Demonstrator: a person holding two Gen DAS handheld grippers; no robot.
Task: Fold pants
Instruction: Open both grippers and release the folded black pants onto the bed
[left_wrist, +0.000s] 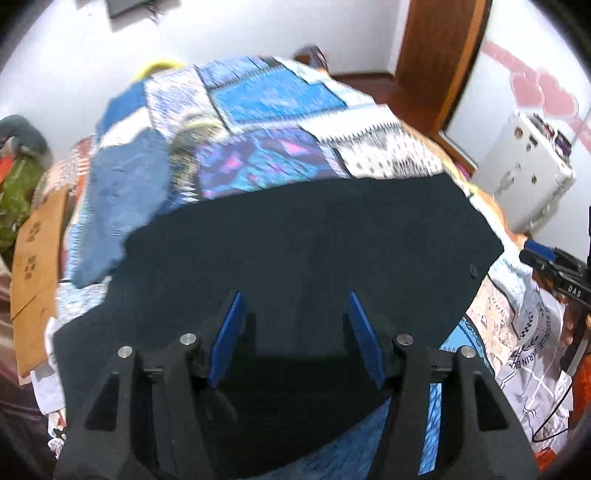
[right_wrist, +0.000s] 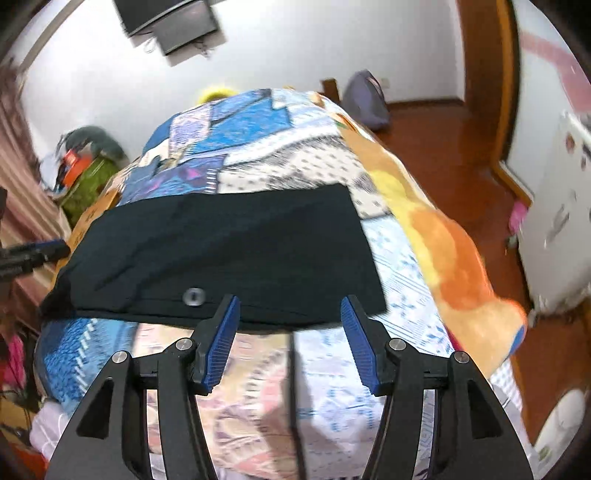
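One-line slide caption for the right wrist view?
Right tool open and empty above the near edge of black pants lying folded on a patchwork bedspread.

On a black device (left_wrist: 570, 284) at the right edge of the left wrist view, the white letters "DAS" are being shown. On the patterned bedspread (left_wrist: 532, 343) below it, curved dark lettering is being displayed that is being read in part as "BLUE MARIN"; the rest is blurred. Dark marks are being seen on a brown cardboard sheet (left_wrist: 35, 254), but they cannot be read.
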